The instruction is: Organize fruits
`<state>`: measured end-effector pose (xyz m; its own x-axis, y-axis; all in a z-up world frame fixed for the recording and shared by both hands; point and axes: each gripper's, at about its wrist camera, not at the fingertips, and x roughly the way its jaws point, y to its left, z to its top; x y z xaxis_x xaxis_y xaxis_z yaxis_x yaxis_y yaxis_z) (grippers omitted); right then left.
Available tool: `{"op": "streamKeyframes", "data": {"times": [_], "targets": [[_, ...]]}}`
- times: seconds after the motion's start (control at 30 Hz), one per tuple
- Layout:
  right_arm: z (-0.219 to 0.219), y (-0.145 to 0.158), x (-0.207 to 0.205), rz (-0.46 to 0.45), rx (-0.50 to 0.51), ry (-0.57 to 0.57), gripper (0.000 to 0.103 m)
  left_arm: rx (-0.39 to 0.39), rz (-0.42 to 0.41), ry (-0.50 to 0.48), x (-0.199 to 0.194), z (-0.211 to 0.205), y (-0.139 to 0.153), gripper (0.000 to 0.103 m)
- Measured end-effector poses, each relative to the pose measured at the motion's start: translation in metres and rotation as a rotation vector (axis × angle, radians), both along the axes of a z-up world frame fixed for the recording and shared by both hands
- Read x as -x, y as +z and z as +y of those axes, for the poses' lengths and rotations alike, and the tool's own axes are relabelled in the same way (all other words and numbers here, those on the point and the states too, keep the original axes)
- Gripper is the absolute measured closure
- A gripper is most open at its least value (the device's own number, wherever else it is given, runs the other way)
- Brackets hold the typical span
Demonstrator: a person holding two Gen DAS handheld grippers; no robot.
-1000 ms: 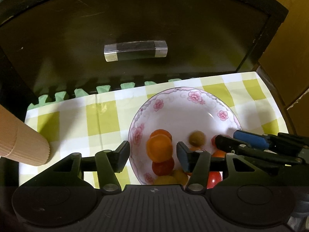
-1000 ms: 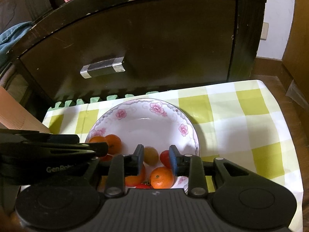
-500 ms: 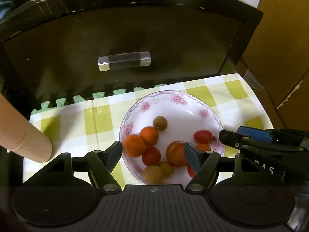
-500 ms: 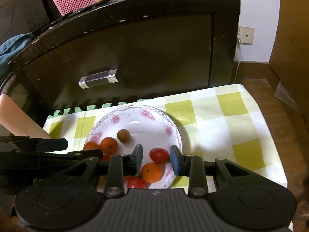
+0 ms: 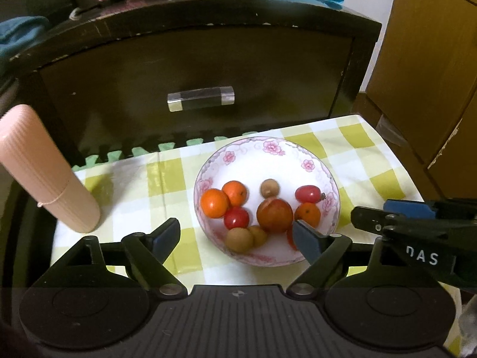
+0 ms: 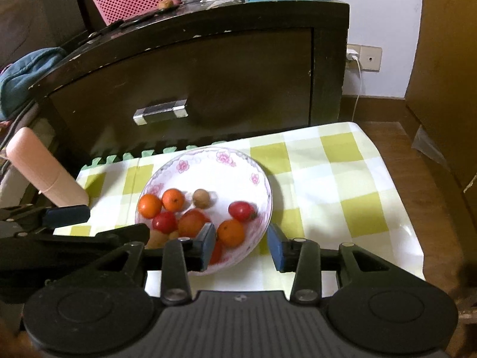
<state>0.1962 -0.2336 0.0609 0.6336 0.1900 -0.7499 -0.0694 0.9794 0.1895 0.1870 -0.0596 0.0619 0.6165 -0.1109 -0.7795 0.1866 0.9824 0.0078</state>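
Item: floral-rimmed bowl [image 5: 301, 149] of mixed fruit on checked cloth [image 5: 351, 149], before dark drawer [image 5: 208, 68]. Oval red tomato [image 5: 308, 193] lies long axis crosswise; oranges [image 5: 214, 203], round. Left gripper [image 5: 235, 238] opening wide, empty. Right gripper [image 6: 241, 246] opening, empty.

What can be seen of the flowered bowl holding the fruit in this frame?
The bowl is a wide, shallow white dish that looks ceramic, with pink blossoms and scrollwork around its inner rim. It sits upright on the green-and-white checked cloth, in front of the dark cabinet. Inside lie small orange, red and brownish fruits, gathered toward the near side; the far side is bare. No gripper touches it. Part of its near rim is hidden behind the fingers.
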Motion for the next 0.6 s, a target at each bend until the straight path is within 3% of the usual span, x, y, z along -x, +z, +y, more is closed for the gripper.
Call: {"op": "streamKeyframes", "data": {"times": [0.23, 0.5, 0.6], "targets": [[0.003, 0.001, 0.026, -0.011, -0.009, -0.005, 0.065, -0.007, -0.06, 0.008, 0.026, 0.003, 0.007, 0.015], [0.003, 0.008, 0.05, -0.028, -0.035, -0.01, 0.065, 0.055, -0.096, 0.023, 0.052, 0.012, 0.014, 0.014], [0.003, 0.008, 0.06, -0.034, -0.039, -0.008, 0.065, 0.035, -0.1, 0.04, 0.061, 0.013, 0.013, 0.005]]}}
